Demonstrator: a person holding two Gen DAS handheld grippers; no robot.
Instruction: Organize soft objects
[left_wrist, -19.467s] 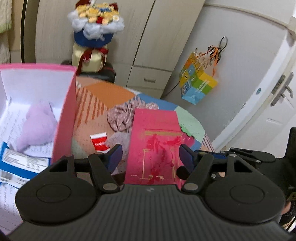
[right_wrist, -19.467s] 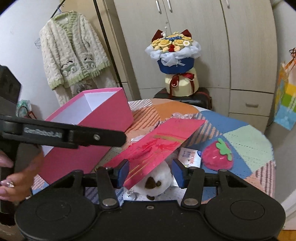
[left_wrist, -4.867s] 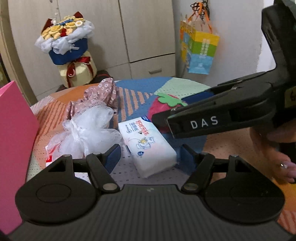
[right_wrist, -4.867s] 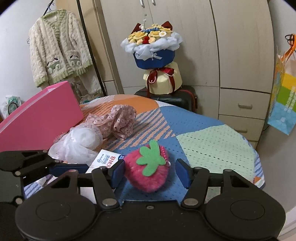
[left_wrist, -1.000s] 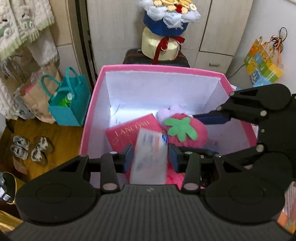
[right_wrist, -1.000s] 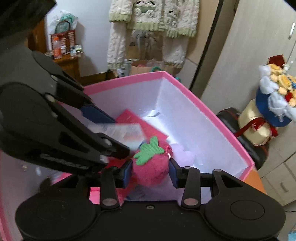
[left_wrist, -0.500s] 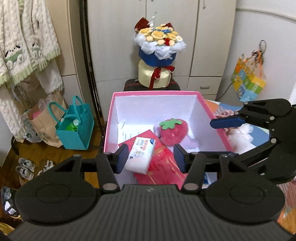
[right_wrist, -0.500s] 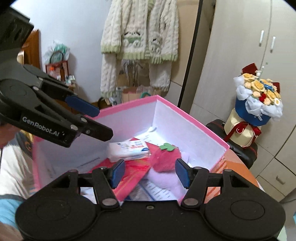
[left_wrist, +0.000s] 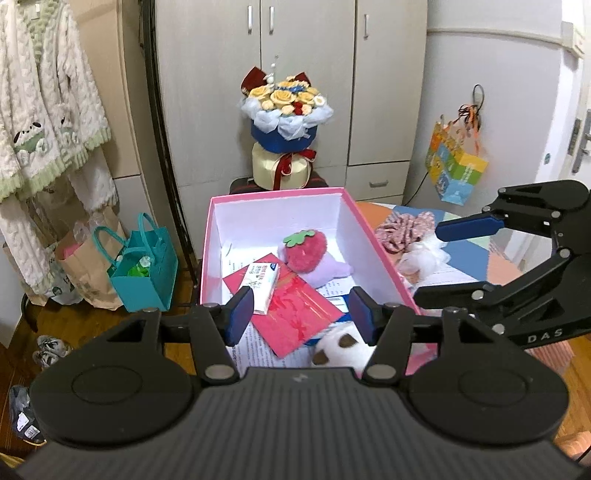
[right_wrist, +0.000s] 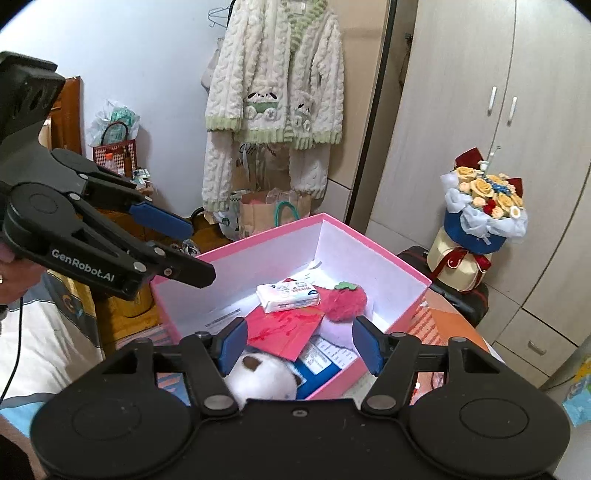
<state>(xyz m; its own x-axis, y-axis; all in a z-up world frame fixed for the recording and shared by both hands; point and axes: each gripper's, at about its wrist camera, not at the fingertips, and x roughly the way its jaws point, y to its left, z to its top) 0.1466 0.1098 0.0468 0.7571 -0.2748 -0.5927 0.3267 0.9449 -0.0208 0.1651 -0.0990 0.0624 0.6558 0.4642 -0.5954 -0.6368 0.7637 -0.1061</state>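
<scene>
Both the left gripper (left_wrist: 301, 308) and right gripper (right_wrist: 298, 341), jaws just widened and empty, hang above the pink box (left_wrist: 364, 218) (strawberry plush (left_wrist: 306, 249) and tissue pack (left_wrist: 260, 280) lie inside), presumably freed to fetch the desk's remaining softies.

A patchwork-covered table (left_wrist: 467, 254) carries pink box (left_wrist: 373, 236), scrunchie (left_wrist: 404, 227).

The left gripper (left_wrist: 301, 314) fills the lower frame of its own view, tilted downward, jaws apart and empty, having just been opening. The right gripper (right_wrist: 297, 343) sits likewise in its view, jaws wide, nothing between them, also just opening. A hand (right_wrist: 13, 271) grips the left gripper's handle at far left.
</scene>
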